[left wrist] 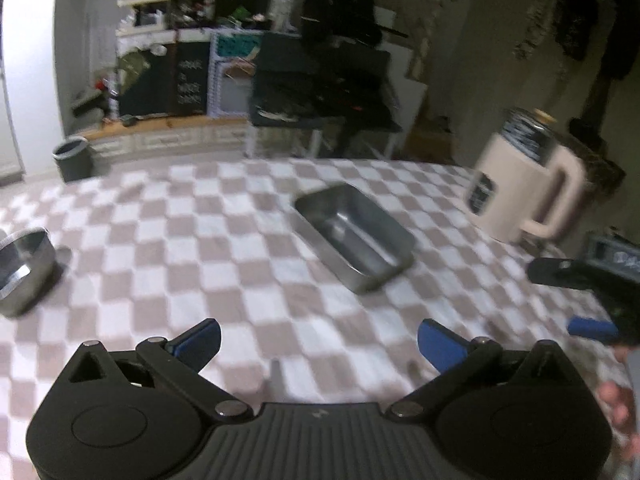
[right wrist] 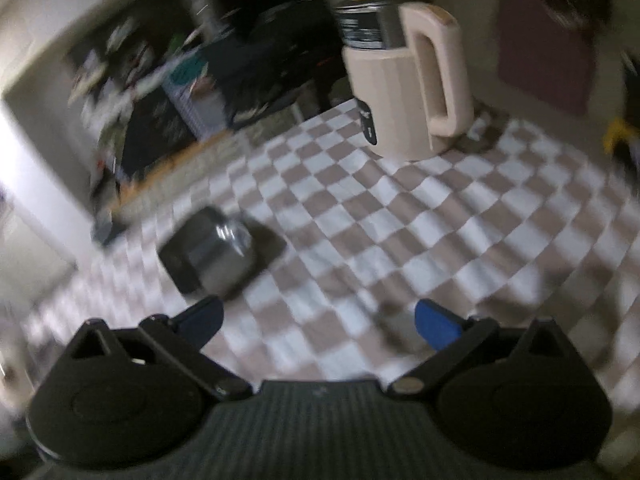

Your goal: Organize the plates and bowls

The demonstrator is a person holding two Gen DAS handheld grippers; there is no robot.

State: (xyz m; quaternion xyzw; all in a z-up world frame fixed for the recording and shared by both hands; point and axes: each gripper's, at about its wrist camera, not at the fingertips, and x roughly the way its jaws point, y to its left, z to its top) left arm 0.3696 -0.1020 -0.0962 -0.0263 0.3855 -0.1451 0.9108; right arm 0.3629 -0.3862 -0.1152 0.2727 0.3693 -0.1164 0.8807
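Note:
A rectangular steel dish stands on the checkered cloth ahead of my left gripper, which is open with nothing between its blue pads. At the left edge of the left wrist view sits a round steel bowl. My right gripper is open and holds nothing; it also shows at the right edge of the left wrist view as the right gripper. The right wrist view is blurred; it shows the steel dish ahead and to the left on the cloth.
A cream electric kettle stands on the far right of the checkered cloth; in the right wrist view the kettle is straight ahead. A grey bin and cluttered shelves lie beyond the table's far edge. A hand shows at the lower right.

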